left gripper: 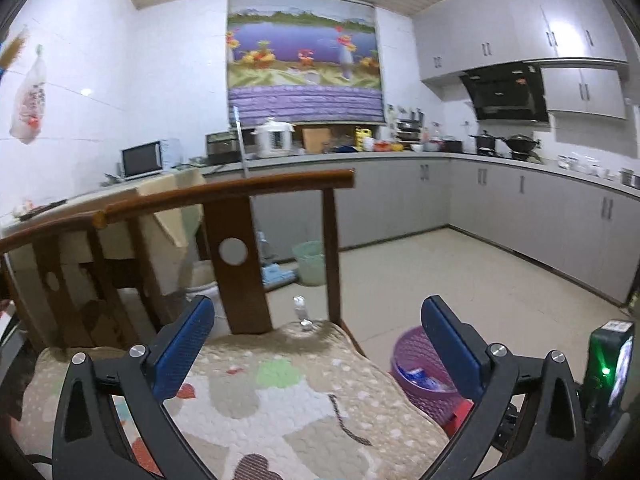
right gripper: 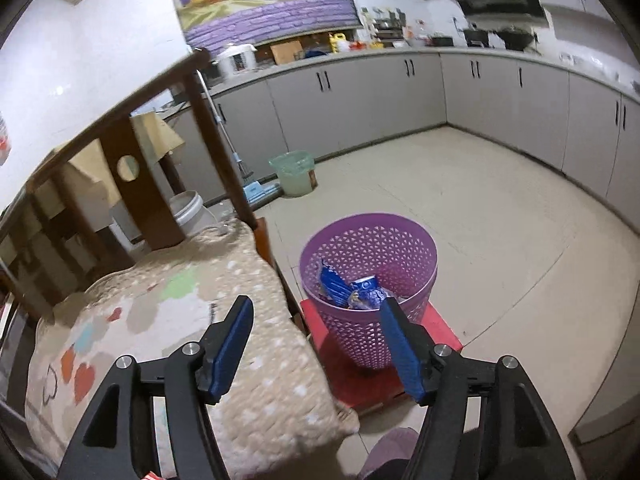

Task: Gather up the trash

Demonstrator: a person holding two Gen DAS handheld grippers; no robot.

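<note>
**Both grippers empty over chair; trash lies in the basket**

Left gripper (left gripper: 316,336): jaws spread wide, nothing between them. It looks almost level across the quilted cushion (left gripper: 280,392) on the wooden chair (left gripper: 240,248), toward the counter (left gripper: 400,156). A small clear, shiny object (left gripper: 302,312) sits at the cushion's back edge; too blurred to identify, possibly more trash.

Right gripper (right gripper: 316,336): jaws parted, nothing pinched. Tilted downward, it straddles the cushion's right edge and the purple basket (right gripper: 368,248). The right finger overlaps the basket's near rim in view; contact cannot be judged.

Trash (right gripper: 348,286): blue wrappers and crumpled foil lie inside the basket, below the rim. The basket stands on a red board (right gripper: 440,336) on the floor, just beside the chair, presumably placed so that items off the seat drop in with a short reach.

Judgement: both tools are free for another pick. A green bin (right gripper: 292,172) stands farther off by the cabinets.
</note>
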